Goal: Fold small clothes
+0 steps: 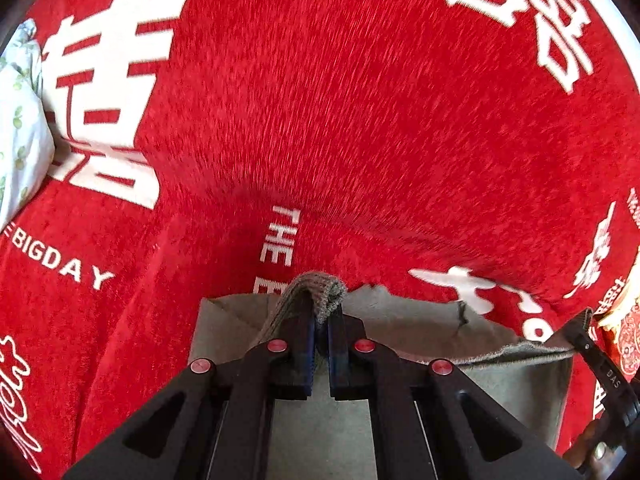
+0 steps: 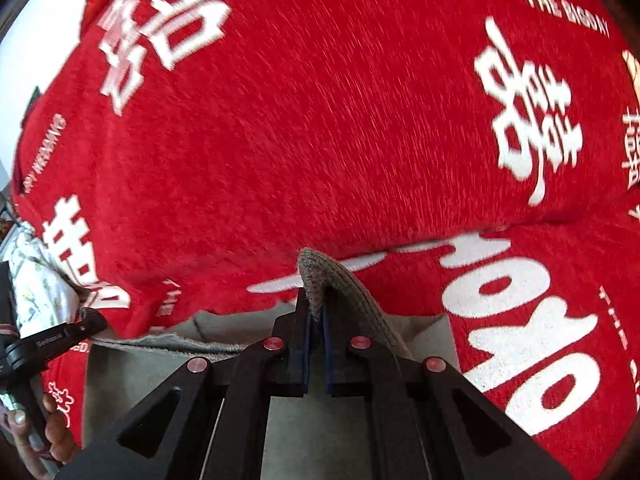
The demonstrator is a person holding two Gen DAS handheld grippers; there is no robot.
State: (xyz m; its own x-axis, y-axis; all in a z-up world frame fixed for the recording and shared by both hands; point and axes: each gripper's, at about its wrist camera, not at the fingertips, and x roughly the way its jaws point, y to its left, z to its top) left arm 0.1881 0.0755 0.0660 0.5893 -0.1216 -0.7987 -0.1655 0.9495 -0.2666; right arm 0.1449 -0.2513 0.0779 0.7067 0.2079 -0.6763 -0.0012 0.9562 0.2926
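Grippers clamp 2 corners of a grey knit garment (image 1: 400, 364) over a red blanket (image 1: 320, 100) printed with white characters: the left gripper (image 1: 320, 320) pinches a ribbed edge at 12 o'clock of its jaws, the right gripper (image 2: 316, 312) likewise, cloth stretched between them.

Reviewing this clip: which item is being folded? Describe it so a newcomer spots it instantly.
A red blanket with large white lettering fills both views. Lying on it near the cameras is a grey-beige garment, both tongs shut on its ribbed knit edge. It is the only dull, unprinted cloth; the floral fabric sits at the blanket's edge.
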